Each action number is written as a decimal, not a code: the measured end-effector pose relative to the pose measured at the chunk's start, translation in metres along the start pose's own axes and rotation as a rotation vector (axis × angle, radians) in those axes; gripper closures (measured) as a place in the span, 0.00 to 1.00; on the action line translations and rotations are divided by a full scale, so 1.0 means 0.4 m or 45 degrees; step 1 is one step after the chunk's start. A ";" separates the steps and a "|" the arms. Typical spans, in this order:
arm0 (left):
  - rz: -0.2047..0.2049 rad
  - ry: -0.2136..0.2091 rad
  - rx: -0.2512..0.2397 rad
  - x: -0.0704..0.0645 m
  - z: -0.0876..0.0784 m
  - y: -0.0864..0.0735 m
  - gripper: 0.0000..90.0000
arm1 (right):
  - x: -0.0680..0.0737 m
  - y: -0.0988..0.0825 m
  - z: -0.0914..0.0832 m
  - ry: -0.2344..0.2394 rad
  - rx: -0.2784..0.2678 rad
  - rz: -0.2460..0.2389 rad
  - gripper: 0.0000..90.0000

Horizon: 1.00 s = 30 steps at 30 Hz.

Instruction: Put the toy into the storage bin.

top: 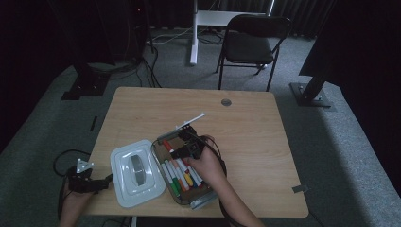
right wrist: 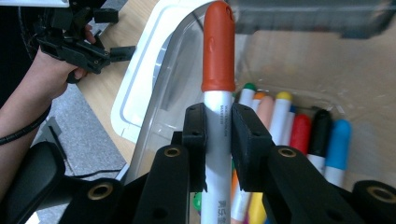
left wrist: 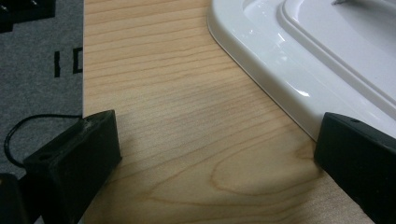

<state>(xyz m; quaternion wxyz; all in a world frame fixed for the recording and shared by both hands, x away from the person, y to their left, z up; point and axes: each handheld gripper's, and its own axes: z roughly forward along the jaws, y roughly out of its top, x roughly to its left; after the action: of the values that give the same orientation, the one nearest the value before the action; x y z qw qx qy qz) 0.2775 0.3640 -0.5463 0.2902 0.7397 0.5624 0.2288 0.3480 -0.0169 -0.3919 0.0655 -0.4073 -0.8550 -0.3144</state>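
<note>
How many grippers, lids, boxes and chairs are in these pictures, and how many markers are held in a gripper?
Grippers: 2 (left gripper, right gripper)
White lid: 1
Clear box: 1
Chair: 1
Held marker, orange-red cap: 1
Total: 6

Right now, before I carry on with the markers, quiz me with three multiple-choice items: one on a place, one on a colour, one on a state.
1. Where does the white lid lie?
A. On the table, left of the clear box
B. On the chair
C. Closed on the box

2. What colour is the cap of the marker in the right gripper?
A. Blue
B. Orange-red
C. Green

3. How is the left gripper?
A. Shut on the lid
B. Holding a marker
C. Open, empty

Answers: 1 A, the high view shows it beside the box. 2 B, the right gripper view shows the cap. 3 C, bare wood lies between its jaws.
</note>
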 end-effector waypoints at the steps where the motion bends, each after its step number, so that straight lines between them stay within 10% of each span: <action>1: 0.000 0.000 0.000 0.000 0.000 0.000 0.01 | 0.002 -0.001 0.010 0.002 0.012 0.001 0.85; 30: -0.004 0.000 -0.002 -0.001 0.000 0.000 0.01 | 0.013 -0.034 0.199 -0.040 0.319 -0.012 0.84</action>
<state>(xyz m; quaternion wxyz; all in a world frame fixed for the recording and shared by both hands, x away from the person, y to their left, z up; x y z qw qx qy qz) 0.2775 0.3638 -0.5465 0.2911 0.7387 0.5633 0.2287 0.3459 0.0274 -0.4599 0.1010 -0.3966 -0.8904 -0.1992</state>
